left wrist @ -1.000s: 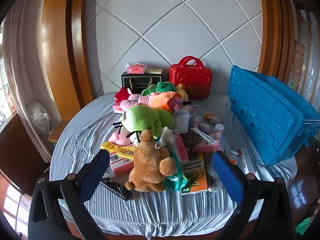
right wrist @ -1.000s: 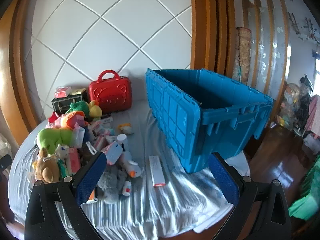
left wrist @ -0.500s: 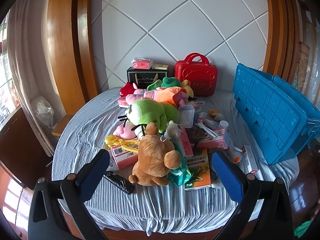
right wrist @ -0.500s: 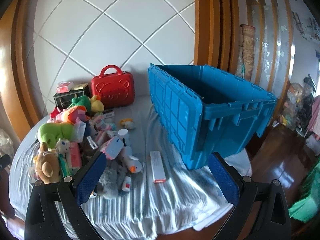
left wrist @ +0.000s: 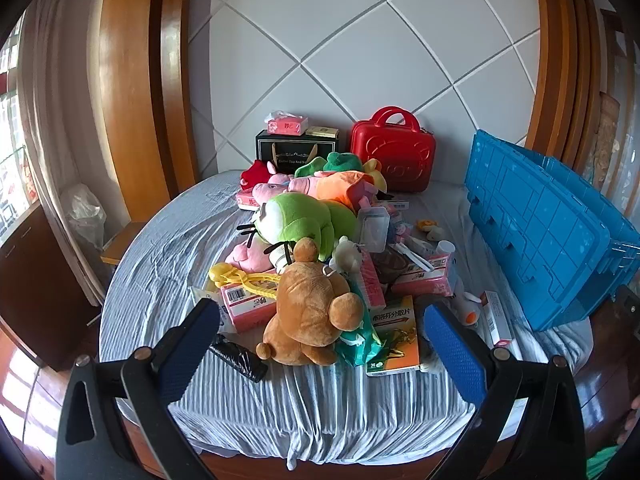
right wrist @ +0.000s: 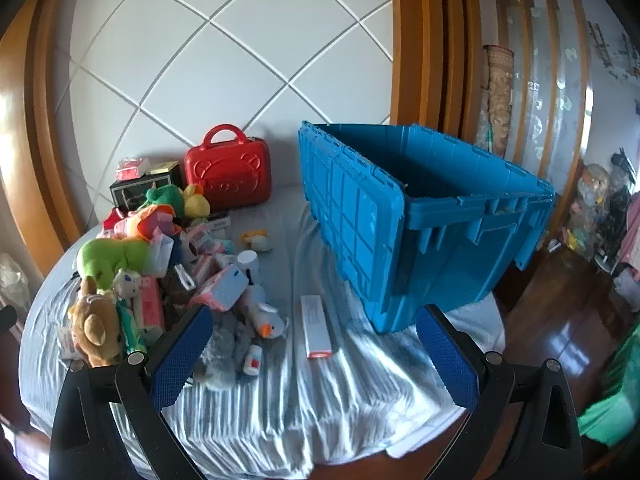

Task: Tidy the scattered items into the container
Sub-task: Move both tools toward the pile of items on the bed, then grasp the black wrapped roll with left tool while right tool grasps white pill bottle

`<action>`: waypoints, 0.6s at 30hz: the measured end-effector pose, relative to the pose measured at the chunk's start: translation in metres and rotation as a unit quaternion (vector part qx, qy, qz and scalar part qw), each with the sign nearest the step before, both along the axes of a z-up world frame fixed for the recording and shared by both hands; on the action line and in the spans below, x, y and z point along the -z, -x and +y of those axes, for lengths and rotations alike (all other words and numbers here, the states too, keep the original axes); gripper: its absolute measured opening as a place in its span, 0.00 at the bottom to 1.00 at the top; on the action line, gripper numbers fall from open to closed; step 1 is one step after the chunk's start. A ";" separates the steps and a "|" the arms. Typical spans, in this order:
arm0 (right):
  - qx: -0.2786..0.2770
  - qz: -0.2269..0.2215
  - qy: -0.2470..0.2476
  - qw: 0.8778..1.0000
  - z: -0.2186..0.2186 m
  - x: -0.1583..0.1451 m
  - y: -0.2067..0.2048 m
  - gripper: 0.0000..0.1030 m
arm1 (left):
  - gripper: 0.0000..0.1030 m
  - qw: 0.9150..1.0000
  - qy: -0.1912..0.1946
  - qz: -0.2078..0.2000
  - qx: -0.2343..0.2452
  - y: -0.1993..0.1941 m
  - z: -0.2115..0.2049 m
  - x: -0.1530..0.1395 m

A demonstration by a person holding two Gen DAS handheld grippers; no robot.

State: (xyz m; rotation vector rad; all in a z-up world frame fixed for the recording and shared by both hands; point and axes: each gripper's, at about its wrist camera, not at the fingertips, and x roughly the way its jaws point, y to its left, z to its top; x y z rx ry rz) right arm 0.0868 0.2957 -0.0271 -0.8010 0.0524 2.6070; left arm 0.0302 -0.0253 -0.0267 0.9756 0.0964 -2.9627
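Observation:
A pile of toys and boxes lies on the round bed: a brown plush bear (left wrist: 316, 312), a green plush frog (left wrist: 304, 222), pink tissue packs (left wrist: 424, 280), an orange medicine box (left wrist: 394, 338) and a white duck toy (right wrist: 266, 322). A long white-and-red box (right wrist: 316, 326) lies apart, near the big blue crate (right wrist: 424, 216), which stands open on the bed's right side. My left gripper (left wrist: 320, 340) is open, hanging in front of the bear with nothing between its fingers. My right gripper (right wrist: 316, 348) is open too, above the sheet near the long box.
A red bear-faced case (left wrist: 394, 160) and a black gift box (left wrist: 298, 152) with a pink tissue pack stand by the padded wall. A black roll (left wrist: 238, 356) lies at the bed's near edge. Wooden floor (right wrist: 560, 320) and bags lie to the right.
Both grippers have drifted slightly, so the pile and the crate sit a little differently in view. Nothing on the bed has moved, and both stay open.

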 end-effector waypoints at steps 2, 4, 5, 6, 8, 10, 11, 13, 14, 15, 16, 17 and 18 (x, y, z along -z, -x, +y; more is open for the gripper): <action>-0.001 -0.002 0.001 1.000 0.000 0.002 0.000 1.00 | 1.00 1.000 0.000 -0.002 -0.002 0.000 -0.001 0.001; -0.001 -0.004 0.002 1.000 0.001 0.003 0.000 1.00 | 1.00 1.000 0.000 -0.003 -0.004 -0.001 -0.003 0.002; -0.001 -0.005 0.002 1.000 0.001 0.004 0.001 1.00 | 1.00 1.000 0.000 -0.004 -0.005 0.000 -0.005 0.003; -0.001 -0.006 0.002 1.000 0.001 0.005 0.001 1.00 | 1.00 1.000 -0.001 -0.005 -0.006 0.000 -0.007 0.003; -0.001 -0.009 0.003 1.000 0.002 0.008 0.003 1.00 | 1.00 1.000 -0.001 -0.007 -0.009 0.000 -0.011 0.006; -0.003 -0.013 0.006 1.000 0.003 0.012 0.005 1.00 | 1.00 1.000 0.002 -0.011 -0.017 0.002 -0.019 0.010; -0.005 -0.015 0.007 1.000 0.004 0.014 0.006 1.00 | 1.00 1.000 0.002 -0.015 -0.025 0.004 -0.026 0.013; -0.012 -0.022 0.010 1.000 0.005 0.021 0.010 1.00 | 1.00 0.999 0.000 -0.023 -0.047 0.007 -0.042 0.020; -0.016 -0.027 0.012 0.999 0.006 0.025 0.013 1.00 | 1.00 0.998 0.000 -0.027 -0.055 0.007 -0.051 0.025; -0.021 -0.034 0.015 0.999 0.007 0.030 0.016 1.00 | 1.00 0.997 0.001 -0.032 -0.067 0.009 -0.060 0.030; -0.027 -0.042 0.020 0.999 0.008 0.036 0.020 1.00 | 1.00 0.996 -0.002 -0.041 -0.079 0.011 -0.073 0.038; -0.031 -0.048 0.026 0.998 0.010 0.042 0.024 1.00 | 1.00 0.995 -0.005 -0.050 -0.087 0.012 -0.082 0.044; -0.035 -0.054 0.031 0.997 0.012 0.047 0.027 1.00 | 1.00 0.993 -0.007 -0.065 -0.102 0.015 -0.093 0.052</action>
